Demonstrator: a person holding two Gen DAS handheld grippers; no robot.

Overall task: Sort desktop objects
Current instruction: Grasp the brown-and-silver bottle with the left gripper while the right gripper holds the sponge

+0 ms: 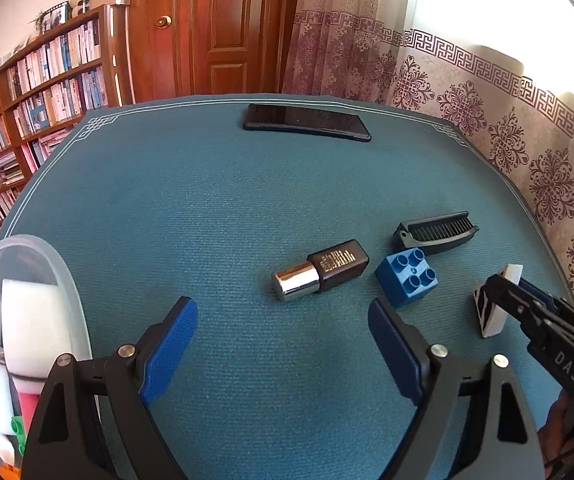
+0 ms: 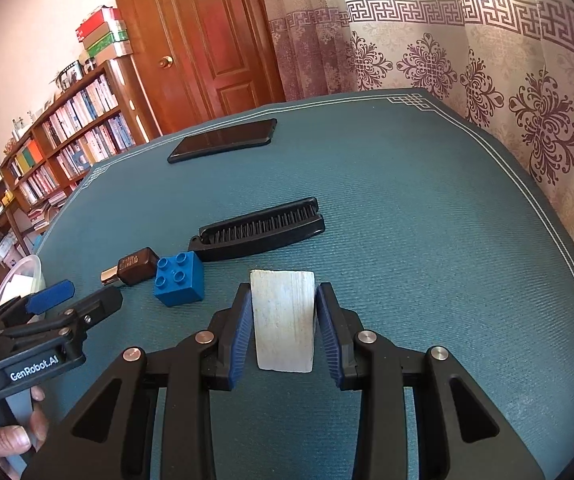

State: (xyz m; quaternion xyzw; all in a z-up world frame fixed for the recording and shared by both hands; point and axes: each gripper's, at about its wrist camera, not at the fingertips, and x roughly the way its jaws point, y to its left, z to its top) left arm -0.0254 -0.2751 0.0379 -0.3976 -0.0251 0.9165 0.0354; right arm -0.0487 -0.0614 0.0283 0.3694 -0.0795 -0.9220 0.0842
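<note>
My right gripper (image 2: 283, 326) is shut on a white block (image 2: 283, 316), one blue pad against each side. From the left wrist view the white block (image 1: 494, 312) stands tilted at the right, its side face striped black, inside the right gripper (image 1: 507, 294). My left gripper (image 1: 283, 344) is open and holds nothing, just short of a brown lipstick with a silver cap (image 1: 319, 270). A blue toy brick (image 1: 407, 276) sits beside the lipstick, and a black folding comb (image 1: 435, 232) lies behind it. The left gripper (image 2: 83, 300) is at the left of the right wrist view.
A black phone (image 1: 307, 122) lies near the far edge of the teal table mat (image 1: 207, 200). A clear plastic tub (image 1: 67, 280) with white foam pieces and small toys stands at the left. A bookshelf, a wooden door and curtains stand beyond the table.
</note>
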